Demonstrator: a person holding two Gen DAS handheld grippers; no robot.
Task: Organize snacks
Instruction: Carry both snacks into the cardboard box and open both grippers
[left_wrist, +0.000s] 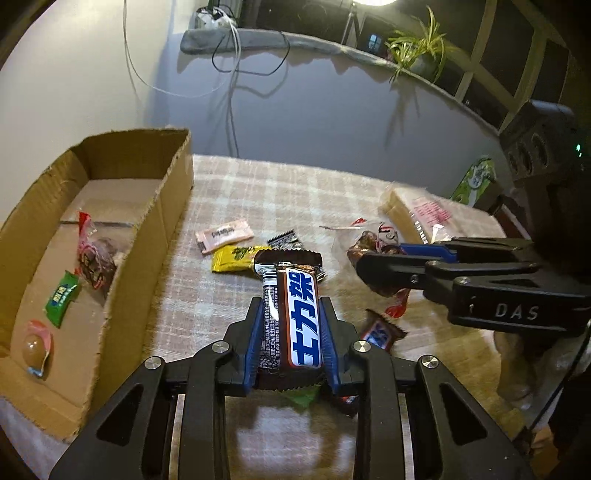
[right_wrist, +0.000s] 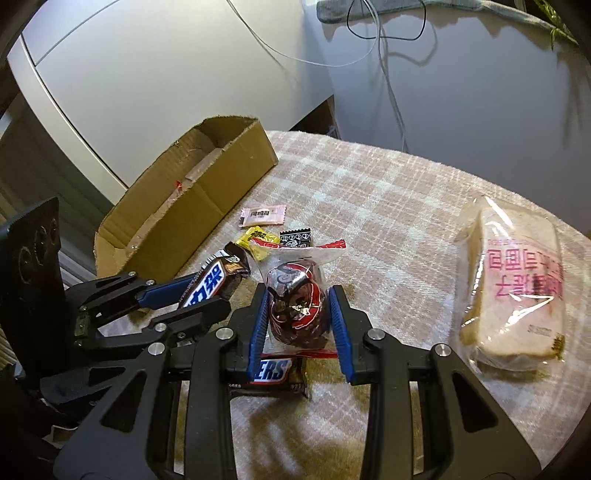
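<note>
My left gripper (left_wrist: 290, 301) is shut on a brown Snickers bar (left_wrist: 301, 321) with blue lettering, held lengthwise between the blue pads above the checked tablecloth (left_wrist: 258, 184). In the right wrist view, the right gripper (right_wrist: 299, 299) is shut on a clear packet holding a dark red wrapped snack (right_wrist: 295, 310). The left gripper (right_wrist: 212, 291) and its bar (right_wrist: 218, 275) show at its left. The right gripper (left_wrist: 376, 254) appears at the right of the left wrist view. An open cardboard box (left_wrist: 173, 206) stands at the left with a red-brown packet (left_wrist: 96, 258), a green candy (left_wrist: 61, 297) and a jelly cup (left_wrist: 35, 347) inside.
A pink sachet (right_wrist: 264, 215), a yellow packet (right_wrist: 256, 238) and a black-and-white packet (right_wrist: 295, 238) lie beside the box (right_wrist: 221, 184). A second Snickers bar (right_wrist: 273, 371) lies under the right gripper. Bagged bread (right_wrist: 517, 288) sits at the right. Cables hang down the wall behind.
</note>
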